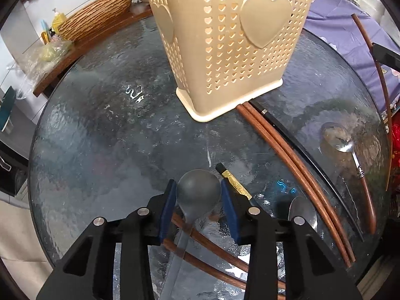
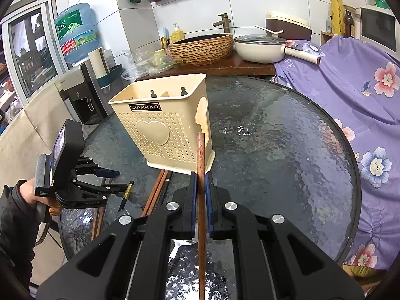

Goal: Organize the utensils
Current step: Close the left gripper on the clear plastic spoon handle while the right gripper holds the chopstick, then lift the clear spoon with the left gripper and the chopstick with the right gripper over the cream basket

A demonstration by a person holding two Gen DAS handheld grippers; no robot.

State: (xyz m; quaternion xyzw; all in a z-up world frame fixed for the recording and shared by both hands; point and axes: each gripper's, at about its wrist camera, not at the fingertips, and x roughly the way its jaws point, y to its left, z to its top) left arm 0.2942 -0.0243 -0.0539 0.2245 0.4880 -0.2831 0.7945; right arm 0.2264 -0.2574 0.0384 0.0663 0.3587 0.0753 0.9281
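The step in hand looks like loading the beige holder [image 2: 162, 122], which stands upright on the round glass bench [image 2: 275, 150]. The right hand-held gripper [image 2: 200, 200] is closed tight on one brown chopstick [image 2: 200, 165], whose tip points toward the holder's near right corner; its next move, I judge, is to lift the tip above the rim and let the stick down into a compartment. The left hand-held gripper [image 1: 198, 200] stands partly open, its blue pads [image 1: 167, 207] flanking the bowl of a grey spoon [image 1: 197, 190] without clearly pinching it, so it needs to close before lifting. Counted in front of the holder: two brown chopsticks [image 1: 295, 175] lying together from its base, one black chopstick [image 1: 312, 165] just beside them, one gold-banded black chopstick [image 1: 233, 181] by the left gripper, two more brown chopsticks [image 1: 212, 250] crossing under the spoon's handle, one wooden-handled steel spoon [image 1: 350, 155] farther out, and another steel spoon [image 1: 302, 210] partly hidden.
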